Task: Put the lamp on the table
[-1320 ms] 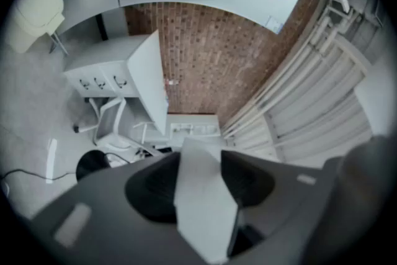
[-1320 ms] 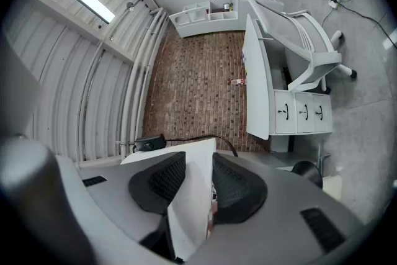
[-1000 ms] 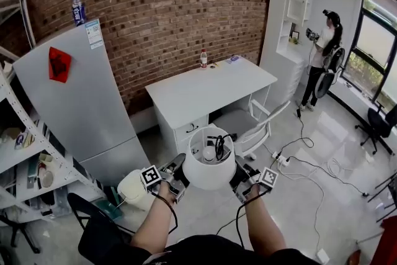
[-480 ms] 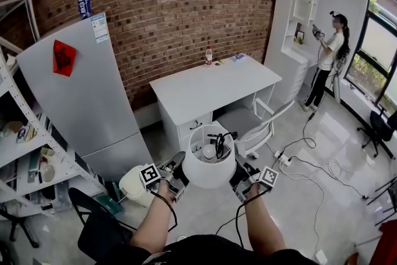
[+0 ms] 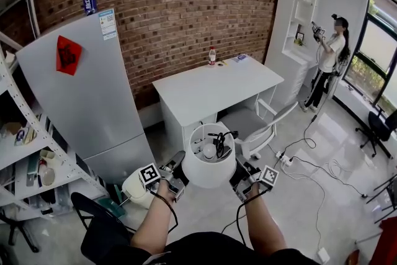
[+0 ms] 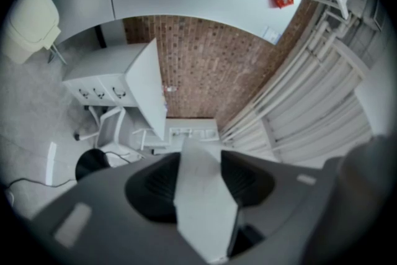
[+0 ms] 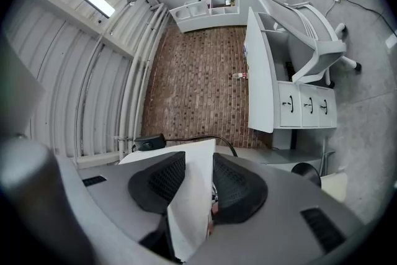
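I carry a white lamp [image 5: 208, 158] in the air between both grippers, its open shade up, with a bulb and a coiled black cord inside. My left gripper [image 5: 180, 165] is shut on the shade's left wall; the white shade edge [image 6: 201, 195] sits pinched between its pads. The right gripper [image 5: 236, 169] is shut on the shade's right wall, whose edge [image 7: 193, 195] shows between its dark pads. The white table [image 5: 217, 87] stands ahead against the brick wall, well beyond the lamp.
A small bottle [image 5: 212, 56] and flat items sit at the table's back edge. A white chair [image 5: 254, 124] stands at its front right. A grey fridge [image 5: 87, 102] stands left, metal shelving [image 5: 22, 152] beside it. A person [image 5: 327, 62] stands by white shelves [image 5: 296, 28]. Cables [image 5: 304, 164] lie on the floor.
The view has shifted slightly toward the table, which now sits a little nearer. Both grippers keep their hold on the lamp shade. The person at the far right moved a bit.
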{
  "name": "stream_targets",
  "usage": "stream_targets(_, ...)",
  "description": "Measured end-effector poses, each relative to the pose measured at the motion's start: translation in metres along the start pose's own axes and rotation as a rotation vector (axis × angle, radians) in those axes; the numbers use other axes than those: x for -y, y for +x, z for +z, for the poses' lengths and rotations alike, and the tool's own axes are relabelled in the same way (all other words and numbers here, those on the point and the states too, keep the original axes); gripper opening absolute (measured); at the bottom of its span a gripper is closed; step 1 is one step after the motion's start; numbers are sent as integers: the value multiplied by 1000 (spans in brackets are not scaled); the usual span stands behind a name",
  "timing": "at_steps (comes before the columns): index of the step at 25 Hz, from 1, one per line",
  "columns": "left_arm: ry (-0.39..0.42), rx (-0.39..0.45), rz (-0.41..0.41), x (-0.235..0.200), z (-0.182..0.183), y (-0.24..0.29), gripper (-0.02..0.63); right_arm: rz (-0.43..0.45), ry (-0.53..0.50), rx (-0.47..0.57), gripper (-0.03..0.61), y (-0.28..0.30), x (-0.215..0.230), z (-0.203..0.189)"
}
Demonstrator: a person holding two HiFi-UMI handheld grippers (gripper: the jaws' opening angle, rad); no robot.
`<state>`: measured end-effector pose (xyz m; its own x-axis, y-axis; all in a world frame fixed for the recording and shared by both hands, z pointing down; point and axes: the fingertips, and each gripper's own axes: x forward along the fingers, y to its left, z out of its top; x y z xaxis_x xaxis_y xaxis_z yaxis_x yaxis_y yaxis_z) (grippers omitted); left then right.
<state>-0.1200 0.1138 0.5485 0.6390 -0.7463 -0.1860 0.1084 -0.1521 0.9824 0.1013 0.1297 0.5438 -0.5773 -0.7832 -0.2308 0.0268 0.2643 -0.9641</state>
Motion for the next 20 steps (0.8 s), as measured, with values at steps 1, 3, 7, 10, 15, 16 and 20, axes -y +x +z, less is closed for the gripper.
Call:
stream_targets(1, 0, -2, -1, -1, 5, -2, 206, -3, -3, 2, 130, 3, 1, -4)
stream_targets(3, 3, -7, -7, -2, 15, -5, 206, -9, -10, 5, 130, 9, 3, -10)
stream_targets(7, 15, -26, -21, 0, 27, -7, 206, -21, -15, 13, 130, 16, 6, -18)
stream_targets(10, 0, -34, -17, -2, 31, -5, 206, -22, -29, 15, 130, 20, 7, -18)
stream_targets(15, -16, -37, 2, -14, 39, 7, 206, -32, -24, 9, 130, 30, 19, -8)
stream_targets(16, -12, -38, 6, -16, 41, 11, 206, -32, -20, 8, 130, 32, 22, -4)
stream_targets(20, 30, -38, -4, -17, 53, 40, 206, -20, -12, -3, 130, 49, 31, 21)
